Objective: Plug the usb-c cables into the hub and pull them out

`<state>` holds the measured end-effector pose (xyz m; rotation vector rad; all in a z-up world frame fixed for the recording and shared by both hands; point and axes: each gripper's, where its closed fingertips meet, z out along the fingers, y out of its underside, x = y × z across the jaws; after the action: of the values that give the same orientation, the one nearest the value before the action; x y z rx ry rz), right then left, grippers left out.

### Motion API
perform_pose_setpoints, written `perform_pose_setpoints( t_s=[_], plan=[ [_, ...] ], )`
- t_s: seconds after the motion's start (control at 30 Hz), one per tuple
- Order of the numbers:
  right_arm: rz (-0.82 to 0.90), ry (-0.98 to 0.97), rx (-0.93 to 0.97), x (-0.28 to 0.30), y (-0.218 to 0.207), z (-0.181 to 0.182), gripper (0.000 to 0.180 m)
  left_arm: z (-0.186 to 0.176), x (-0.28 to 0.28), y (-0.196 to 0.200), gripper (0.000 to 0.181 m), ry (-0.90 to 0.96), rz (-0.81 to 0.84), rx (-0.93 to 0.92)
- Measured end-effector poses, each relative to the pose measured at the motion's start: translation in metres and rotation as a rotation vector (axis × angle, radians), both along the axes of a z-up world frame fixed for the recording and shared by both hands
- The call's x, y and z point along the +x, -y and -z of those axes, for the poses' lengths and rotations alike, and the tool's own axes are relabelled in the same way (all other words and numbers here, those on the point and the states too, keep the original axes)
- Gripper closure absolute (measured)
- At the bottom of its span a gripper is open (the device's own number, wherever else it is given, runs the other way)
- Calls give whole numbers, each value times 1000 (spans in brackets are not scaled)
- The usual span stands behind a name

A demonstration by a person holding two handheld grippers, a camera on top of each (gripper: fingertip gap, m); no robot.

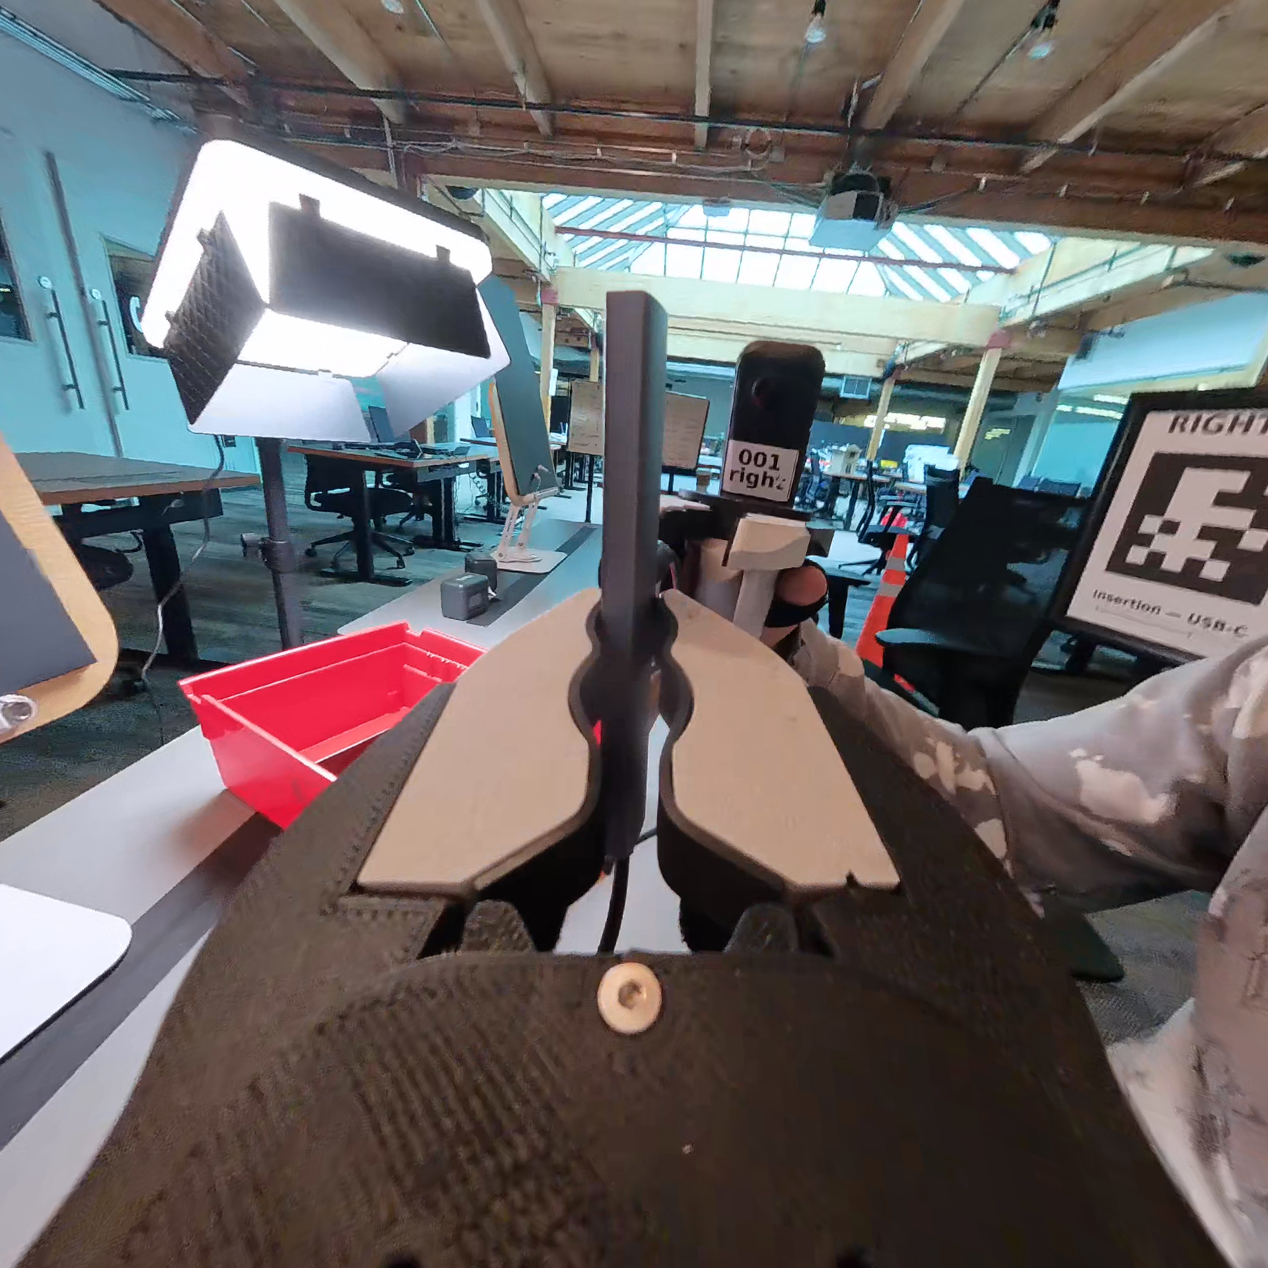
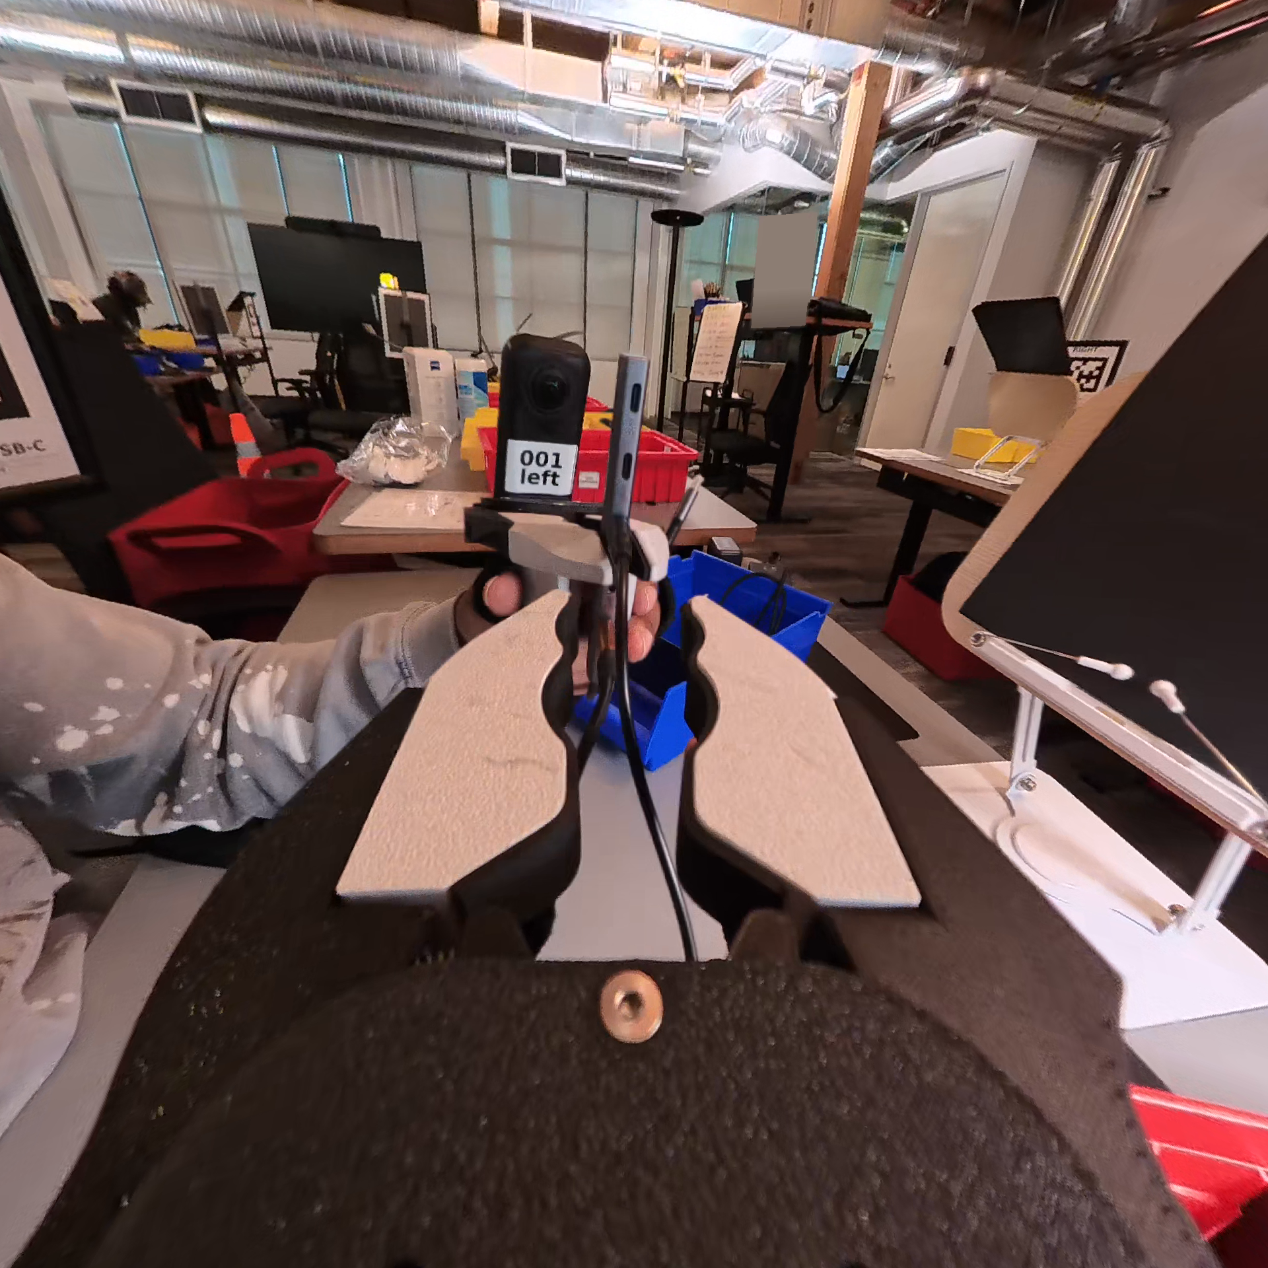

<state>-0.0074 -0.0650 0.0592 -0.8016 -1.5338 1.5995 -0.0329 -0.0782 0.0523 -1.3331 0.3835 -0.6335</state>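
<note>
Left gripper (image 1: pixel 628 631): fingers (image 1: pixel 508 748) clenched on the dark grey hub (image 1: pixel 635 446), which stands upright above the counter (image 1: pixel 103 864), its black cable (image 1: pixel 614 906) trailing down between them. Right gripper (image 2: pixel 628 617): fingers (image 2: pixel 775 761) parted and grasping nothing, facing the hub's ports. Red bin (image 1: pixel 309 707) left of the hub; blue bin (image 2: pixel 755 617) beyond the right fingers.

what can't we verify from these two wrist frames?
- Slim dark grey hub, left wrist view: seen edge-on, so its ports are hidden.
- Thin black cable, right wrist view: its lower end runs behind the right gripper body.
- Blue plastic bin, right wrist view: contents mostly blocked by the open grey fingers.
- Red plastic bin, left wrist view: near part covered by the left gripper.
</note>
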Motion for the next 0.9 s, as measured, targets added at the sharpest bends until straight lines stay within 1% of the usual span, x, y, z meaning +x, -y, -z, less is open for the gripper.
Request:
perform_pose_setpoints(
  t_s=[0.07,0.17,0.3,0.37,0.4,0.47,0.53,0.6,0.67,0.7,0.77,0.8,0.9],
  plan=[
    [4,15,28,-4,6,5,155,4,11,-5,169,-20,0,6],
    [2,4,32,-8,12,7,171,11,26,-9,169,-32,27,-12],
    [-31,32,58,-6,14,14,173,16,28,-7,169,-40,68,-82],
    [-28,47,76,-3,10,16,173,11,22,1,162,-37,82,-120],
    [-36,60,85,-1,10,17,173,8,19,5,162,-42,81,-145],
    [-60,67,113,5,11,19,173,11,12,13,160,-116,33,-222],
    [-68,63,132,8,14,18,173,14,6,18,158,-252,-63,-239],
    [-89,70,150,10,21,19,173,16,15,26,154,-350,-55,-223],
    [-119,75,169,11,30,22,173,21,25,27,149,-391,-33,-235],
    [-138,80,179,11,35,24,173,25,28,25,149,-411,-36,-235],
    [-149,90,198,11,41,27,173,31,35,24,159,-438,1,-230],
    [-146,88,200,11,41,27,173,31,38,25,167,-441,21,-220],
    [-159,62,163,14,40,20,173,24,41,25,170,-425,31,-172]
  ],
)
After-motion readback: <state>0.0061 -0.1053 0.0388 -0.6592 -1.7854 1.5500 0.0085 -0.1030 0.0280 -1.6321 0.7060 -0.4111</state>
